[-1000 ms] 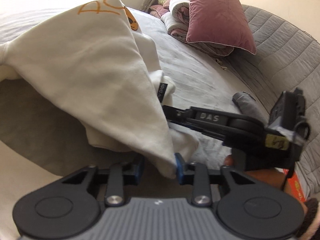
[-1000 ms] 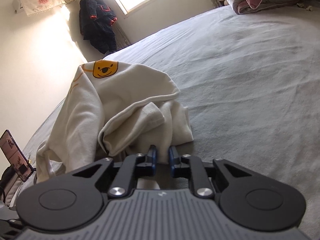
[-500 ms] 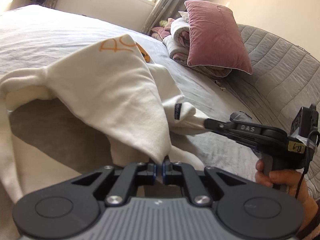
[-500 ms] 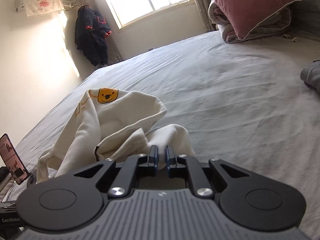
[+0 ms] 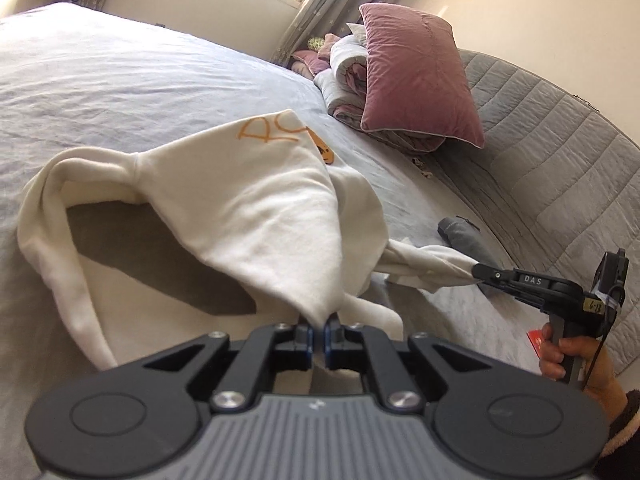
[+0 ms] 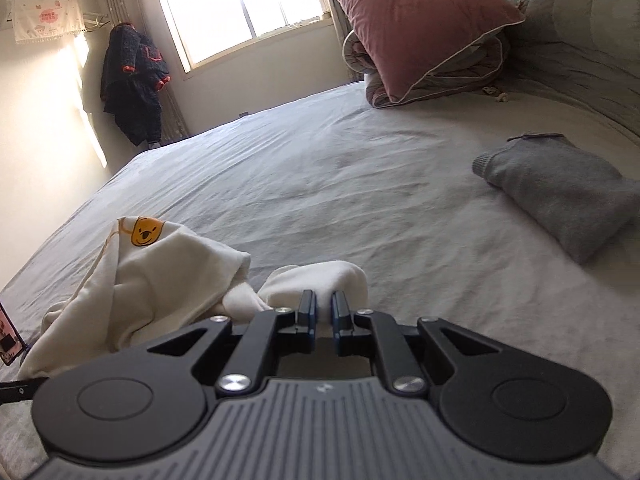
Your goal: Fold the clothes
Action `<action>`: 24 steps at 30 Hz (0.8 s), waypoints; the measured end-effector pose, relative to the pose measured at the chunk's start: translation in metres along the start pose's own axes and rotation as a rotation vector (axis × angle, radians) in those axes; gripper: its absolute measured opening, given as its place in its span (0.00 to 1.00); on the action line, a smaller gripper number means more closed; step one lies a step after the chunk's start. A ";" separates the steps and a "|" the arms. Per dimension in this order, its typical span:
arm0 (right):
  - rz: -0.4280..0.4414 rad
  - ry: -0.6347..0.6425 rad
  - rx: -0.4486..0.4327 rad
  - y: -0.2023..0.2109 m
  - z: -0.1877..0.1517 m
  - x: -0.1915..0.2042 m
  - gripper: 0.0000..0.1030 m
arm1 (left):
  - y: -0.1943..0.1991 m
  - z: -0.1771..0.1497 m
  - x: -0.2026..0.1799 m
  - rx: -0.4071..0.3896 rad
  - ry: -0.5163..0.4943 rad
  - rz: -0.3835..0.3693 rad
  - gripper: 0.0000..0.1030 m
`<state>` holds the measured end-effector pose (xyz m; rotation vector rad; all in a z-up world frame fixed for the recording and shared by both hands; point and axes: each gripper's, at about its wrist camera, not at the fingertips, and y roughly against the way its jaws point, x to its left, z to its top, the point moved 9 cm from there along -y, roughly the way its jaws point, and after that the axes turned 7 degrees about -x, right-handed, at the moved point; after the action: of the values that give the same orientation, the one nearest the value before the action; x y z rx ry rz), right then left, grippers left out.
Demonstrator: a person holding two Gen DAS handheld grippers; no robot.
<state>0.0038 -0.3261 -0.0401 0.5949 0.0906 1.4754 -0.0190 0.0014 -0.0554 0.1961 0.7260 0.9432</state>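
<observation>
Since a second ago, both grippers have lifted the cream sweatshirt off the grey bed. Left wrist view: left gripper fingers clamped on a fabric corner; right gripper pinches another corner, stretched taut. Right wrist view: right gripper fingers clamped on bunched sweatshirt; folded grey garment lies well apart.

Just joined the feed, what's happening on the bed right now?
A person holds two grippers, both clamped on a cream sweatshirt. The left gripper pinches one edge; the right gripper grips another part, lifting and stretching it above the grey bed. A folded grey garment lies aside.
</observation>
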 end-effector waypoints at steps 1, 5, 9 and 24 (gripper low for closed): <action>-0.012 -0.006 0.003 0.004 0.000 -0.006 0.10 | 0.002 -0.002 0.002 0.014 0.005 -0.003 0.04; -0.061 -0.025 0.006 0.018 0.002 -0.031 0.10 | 0.014 -0.012 0.011 0.048 0.008 -0.019 0.04; -0.110 -0.047 0.008 0.027 0.003 -0.054 0.10 | 0.027 -0.018 0.023 0.075 0.026 -0.010 0.04; -0.106 -0.058 0.070 0.026 -0.001 -0.058 0.15 | 0.028 -0.033 0.060 0.241 -0.027 0.099 0.06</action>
<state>-0.0275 -0.3815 -0.0472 0.6787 0.1272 1.3560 -0.0363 0.0607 -0.0969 0.4595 0.8100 0.9441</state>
